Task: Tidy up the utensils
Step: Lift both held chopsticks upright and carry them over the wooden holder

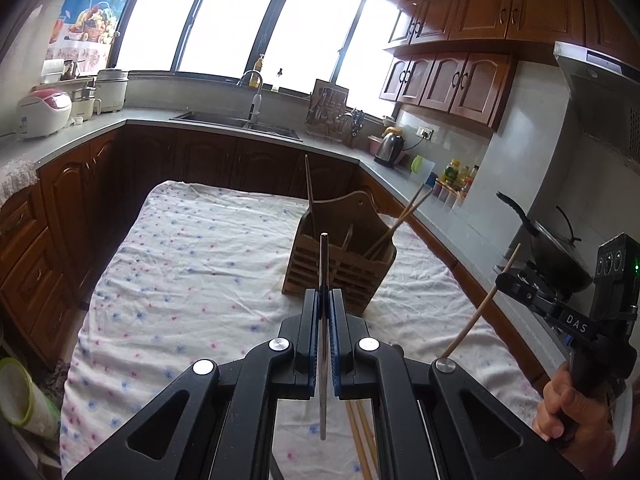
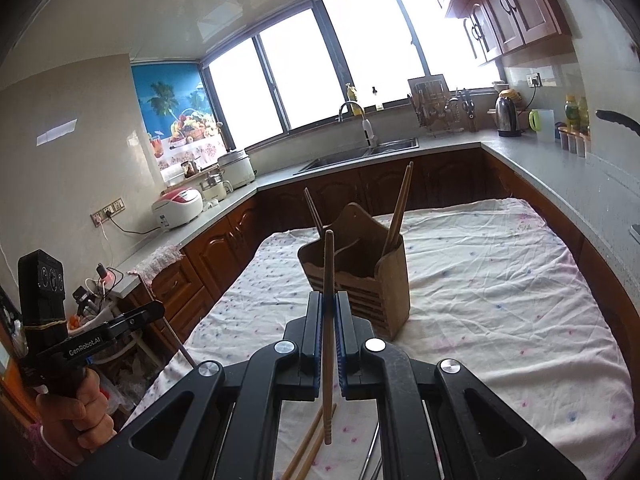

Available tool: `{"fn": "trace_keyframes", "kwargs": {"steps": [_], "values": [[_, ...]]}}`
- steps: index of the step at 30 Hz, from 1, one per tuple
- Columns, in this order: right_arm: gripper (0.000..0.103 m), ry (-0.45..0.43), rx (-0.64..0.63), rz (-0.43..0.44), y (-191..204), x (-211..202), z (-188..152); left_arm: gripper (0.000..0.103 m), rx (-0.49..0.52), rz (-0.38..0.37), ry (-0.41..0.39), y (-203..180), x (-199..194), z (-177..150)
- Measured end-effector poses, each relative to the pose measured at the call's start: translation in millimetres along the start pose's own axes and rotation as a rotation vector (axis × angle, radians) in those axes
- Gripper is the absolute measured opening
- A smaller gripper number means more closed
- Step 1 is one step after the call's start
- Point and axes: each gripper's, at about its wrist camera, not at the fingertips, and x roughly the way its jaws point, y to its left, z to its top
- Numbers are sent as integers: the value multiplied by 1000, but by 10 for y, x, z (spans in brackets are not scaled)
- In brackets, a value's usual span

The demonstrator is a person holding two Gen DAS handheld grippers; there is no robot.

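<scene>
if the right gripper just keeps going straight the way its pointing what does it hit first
Probably the wooden utensil holder standing on the cloth-covered table; the chopstick clamped in the right gripper would reach it first, though depth is unclear.

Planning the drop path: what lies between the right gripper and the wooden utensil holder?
In the right wrist view, only bare floral cloth separates the right gripper, shut on a wooden chopstick, from the wooden utensil holder.

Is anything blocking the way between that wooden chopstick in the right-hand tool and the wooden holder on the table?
Nothing visible: the right gripper holds the wooden chopstick above bare cloth short of the holder.
</scene>
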Motion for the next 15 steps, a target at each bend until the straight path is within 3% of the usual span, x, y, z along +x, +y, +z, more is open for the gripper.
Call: {"fn": "trace_keyframes", "kwargs": {"steps": [15], "values": [[6, -108, 8, -15, -197, 177, 524, 3, 24, -9, -77, 66, 351, 460]]}}
